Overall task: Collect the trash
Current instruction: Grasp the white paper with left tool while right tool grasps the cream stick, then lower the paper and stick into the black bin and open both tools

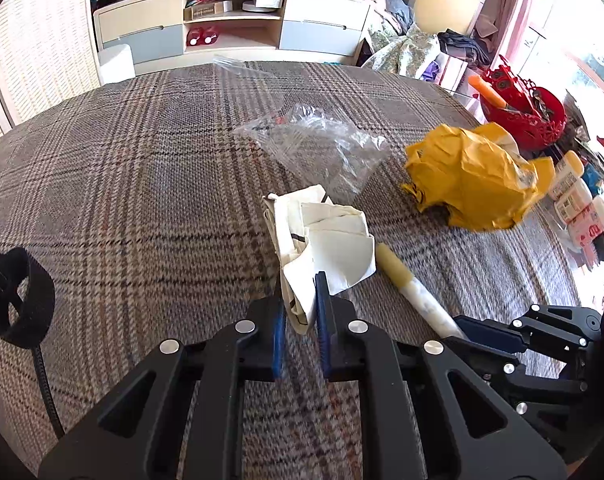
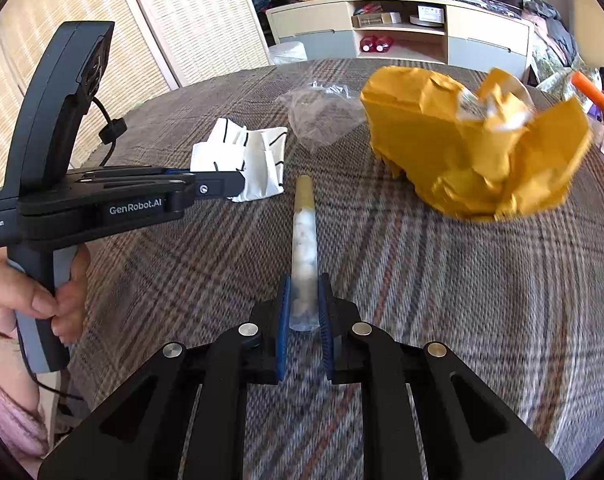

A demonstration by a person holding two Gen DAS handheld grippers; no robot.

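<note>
- On the plaid woven tablecloth (image 1: 122,184), the left gripper (image 1: 300,304) pinches the crumpled white paper with black lines (image 1: 325,240).
- Just beside it, the right gripper (image 2: 303,304) clamps the slim clear tube with a yellow end (image 2: 305,224).
- Beyond these lie 2 more pieces: a crumpled yellow paper bag (image 1: 473,176) and a clear plastic bag (image 1: 321,144).

Yellow crumpled paper (image 2: 473,144), ahead-right of the jaws: motion-blurred at its right edge. Tube (image 2: 303,248): near end hidden between the jaws. Bottle labels (image 1: 577,200): too small to read.
</note>
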